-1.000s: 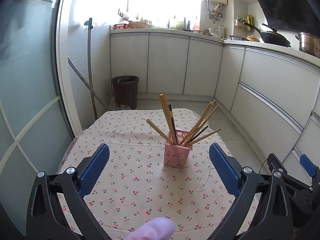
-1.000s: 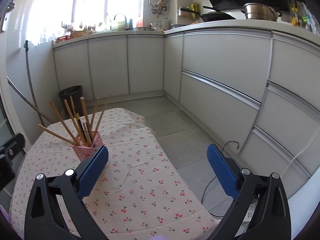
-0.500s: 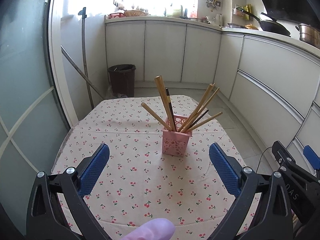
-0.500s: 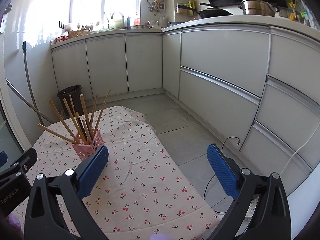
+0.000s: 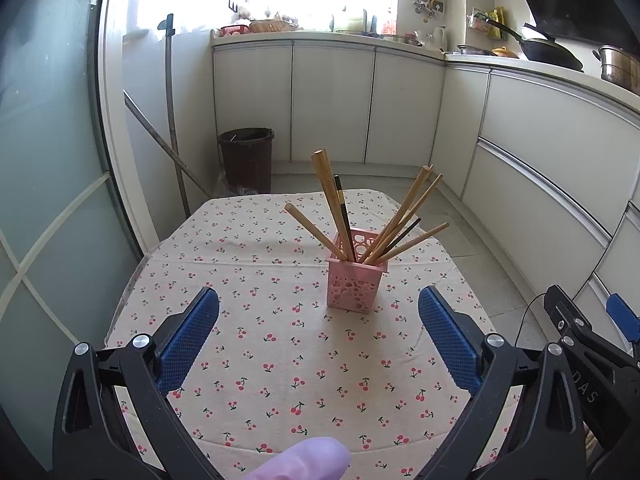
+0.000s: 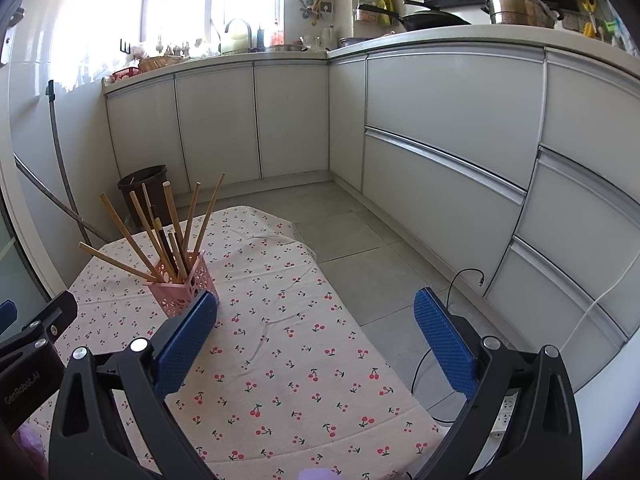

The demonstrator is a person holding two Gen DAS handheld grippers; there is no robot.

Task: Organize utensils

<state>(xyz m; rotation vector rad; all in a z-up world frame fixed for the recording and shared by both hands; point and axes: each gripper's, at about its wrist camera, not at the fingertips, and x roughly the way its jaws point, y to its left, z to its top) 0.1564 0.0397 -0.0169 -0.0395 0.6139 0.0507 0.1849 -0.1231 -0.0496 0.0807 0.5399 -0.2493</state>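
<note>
Reading "GenRobot.AI" on left gripper (image 6: 24, 376)

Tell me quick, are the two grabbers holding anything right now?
Left gripper: open, holding nothing, aimed at the pink holder of chopsticks.
Right gripper: open, holding nothing, over the table edge.

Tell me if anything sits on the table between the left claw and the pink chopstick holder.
Nothing visible does. The left claw is open and empty, and only bare cherry-print tablecloth lies between it and the pink holder. The chopsticks fan out above the holder's rim, not in front of it.
</note>
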